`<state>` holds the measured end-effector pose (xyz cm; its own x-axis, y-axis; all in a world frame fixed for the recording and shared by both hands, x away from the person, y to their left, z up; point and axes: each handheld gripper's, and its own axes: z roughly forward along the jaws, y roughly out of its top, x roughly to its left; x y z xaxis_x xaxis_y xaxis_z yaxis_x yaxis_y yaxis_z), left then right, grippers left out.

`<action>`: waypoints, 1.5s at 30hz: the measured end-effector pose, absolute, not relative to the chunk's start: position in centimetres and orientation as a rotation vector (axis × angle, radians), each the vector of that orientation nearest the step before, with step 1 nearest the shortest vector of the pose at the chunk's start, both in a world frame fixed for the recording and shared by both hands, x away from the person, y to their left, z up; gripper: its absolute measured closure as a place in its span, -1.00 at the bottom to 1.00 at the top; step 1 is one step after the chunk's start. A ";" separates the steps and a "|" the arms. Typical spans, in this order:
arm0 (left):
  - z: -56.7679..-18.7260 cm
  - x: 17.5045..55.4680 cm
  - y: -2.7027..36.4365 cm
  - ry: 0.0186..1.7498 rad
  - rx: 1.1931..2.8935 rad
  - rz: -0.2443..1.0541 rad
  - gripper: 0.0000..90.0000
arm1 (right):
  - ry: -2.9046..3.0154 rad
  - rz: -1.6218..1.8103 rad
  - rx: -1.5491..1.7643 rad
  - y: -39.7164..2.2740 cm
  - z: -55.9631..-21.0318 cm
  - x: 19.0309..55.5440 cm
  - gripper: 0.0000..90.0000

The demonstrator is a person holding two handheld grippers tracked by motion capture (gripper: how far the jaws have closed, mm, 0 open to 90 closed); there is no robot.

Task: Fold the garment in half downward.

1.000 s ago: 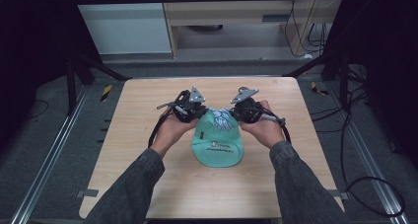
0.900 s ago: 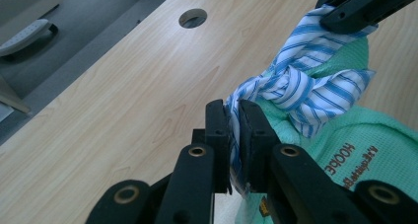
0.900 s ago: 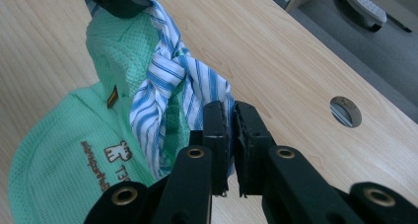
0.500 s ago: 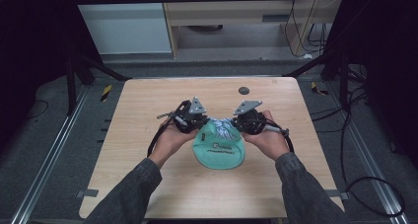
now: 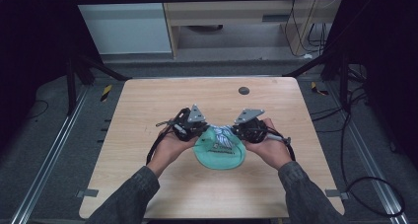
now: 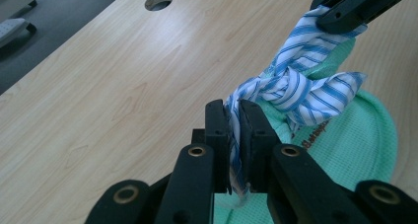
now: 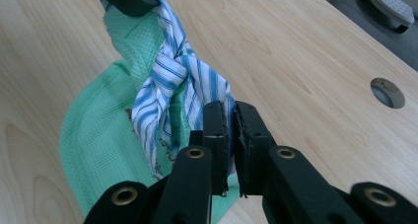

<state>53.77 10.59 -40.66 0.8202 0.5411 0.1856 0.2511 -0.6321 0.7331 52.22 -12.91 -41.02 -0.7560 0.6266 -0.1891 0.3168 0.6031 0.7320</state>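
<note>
A green mesh pouch lies on the wooden table.

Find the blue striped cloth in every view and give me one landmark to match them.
High view: striped cloth at table centre, stretched between the left gripper and right gripper, over the green cloth.
Left gripper view: right of centre, knotted, one end pinched in the near jaws.
Right gripper view: centre, running from the near jaws to the upper left.
Landmark: the table hole.

Right gripper pinches striped cloth over green bag.
</note>
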 end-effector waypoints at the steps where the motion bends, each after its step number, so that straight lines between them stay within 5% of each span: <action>1: -40.7 53.8 10.6 0.578 2.266 0.510 0.85 | 2.401 0.977 0.752 -12.9 -41.0 52.2 0.88; 45: -45.2 49.7 11.1 0.551 2.275 0.431 0.81 | 2.479 0.955 0.696 -12.9 -44.6 48.1 0.86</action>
